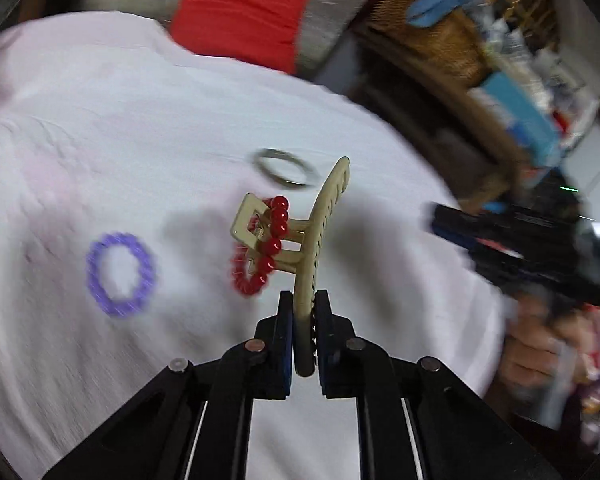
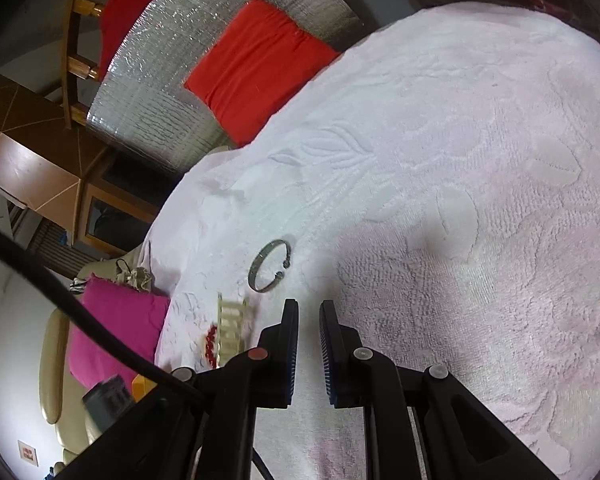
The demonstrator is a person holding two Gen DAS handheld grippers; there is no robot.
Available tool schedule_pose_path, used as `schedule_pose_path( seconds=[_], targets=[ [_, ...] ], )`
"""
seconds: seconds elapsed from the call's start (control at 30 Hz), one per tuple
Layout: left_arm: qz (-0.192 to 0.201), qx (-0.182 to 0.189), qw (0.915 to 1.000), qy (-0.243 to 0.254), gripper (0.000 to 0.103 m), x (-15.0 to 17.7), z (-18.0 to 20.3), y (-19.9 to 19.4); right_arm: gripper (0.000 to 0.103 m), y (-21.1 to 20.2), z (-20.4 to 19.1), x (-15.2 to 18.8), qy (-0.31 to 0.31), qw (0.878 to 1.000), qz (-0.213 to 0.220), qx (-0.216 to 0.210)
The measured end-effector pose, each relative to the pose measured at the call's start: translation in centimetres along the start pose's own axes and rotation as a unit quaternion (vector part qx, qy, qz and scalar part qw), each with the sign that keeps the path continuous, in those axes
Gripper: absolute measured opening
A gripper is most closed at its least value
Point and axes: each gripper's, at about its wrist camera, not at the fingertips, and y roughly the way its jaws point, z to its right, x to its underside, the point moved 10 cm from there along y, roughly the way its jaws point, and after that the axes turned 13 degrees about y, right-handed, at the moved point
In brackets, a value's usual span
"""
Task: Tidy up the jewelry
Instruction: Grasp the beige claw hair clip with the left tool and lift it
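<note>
Left claw [image 1: 303, 320] is clamped on the gold hair clip [image 1: 320, 240], pinching one comb edge. The clip is lifted off the white towel [image 1: 140, 140], and the red bead bracelet [image 1: 274, 236] is hooked over the clip's spring end, dangling. Left view is motion-blurred, so we can't tell whether the bracelet touches the towel.

Right claw [image 2: 309, 320] is narrow with a gap, holding nothing, and hangs over bare towel just beside the silver cuff bangle [image 2: 269, 266].

Progress, as we judge it: early to mid. We see no tray, box or stand in either view, so the destination is unknown.

Loose on the towel:
- silver cuff bangle
- purple bead bracelet [image 1: 120, 274], well apart from the clip

Left to do: separate the red bracelet from the clip, place both, then collect the bangle and the purple bracelet.
</note>
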Motion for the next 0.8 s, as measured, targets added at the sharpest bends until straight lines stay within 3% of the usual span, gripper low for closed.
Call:
schedule_pose_path(
  seconds=[0.1, 0.2, 0.23, 0.37, 0.57, 0.63, 0.67, 0.7, 0.8],
  targets=[
    [-0.012, 0.047, 0.9988, 0.000, 0.010, 1.5, 2.0, -1.3, 0.014, -0.2, -0.5, 0.1, -0.003, 1.000, 0.008, 0.000],
    [-0.070, 0.092, 0.9913, -0.062, 0.011, 4.4, 1.1, -0.3, 0.014, 0.0, -1.3, 0.5, -0.012, 1.000, 0.013, 0.003],
    [-0.072, 0.106, 0.9879, -0.087, 0.012, 5.0, 0.5, -0.4, 0.014, 0.1, -1.6, 0.6, -0.016, 1.000, 0.016, 0.005],
    [-0.023, 0.149, 0.9799, -0.131, 0.009, 4.3, -0.8, -2.9, 0.014, 0.6, -2.8, 1.2, -0.025, 0.999, 0.021, 0.003],
    [-0.033, 0.137, 0.9798, -0.141, 0.009, 4.7, -1.6, -2.9, 0.014, 1.8, -4.6, 2.9, -0.054, 0.998, 0.014, 0.008],
    [-0.040, 0.108, 0.9851, -0.128, 0.026, 5.2, -2.3, -3.3, 0.014, 2.1, -4.9, 3.2, -0.065, 0.998, 0.013, 0.014],
    [-0.039, 0.095, 0.9860, -0.132, 0.046, 5.1, -2.7, -3.3, 0.014, 2.2, -4.9, 3.3, -0.069, 0.997, 0.014, 0.017],
    [-0.033, 0.086, 0.9862, -0.137, 0.052, 5.0, -3.1, -3.3, 0.014, 2.3, -4.9, 3.4, -0.070, 0.997, 0.013, 0.018],
    [-0.011, 0.076, 0.9861, -0.147, 0.052, 4.2, -4.3, -3.7, 0.014, 2.4, -4.6, 3.4, -0.067, 0.998, 0.005, 0.018]
  ],
)
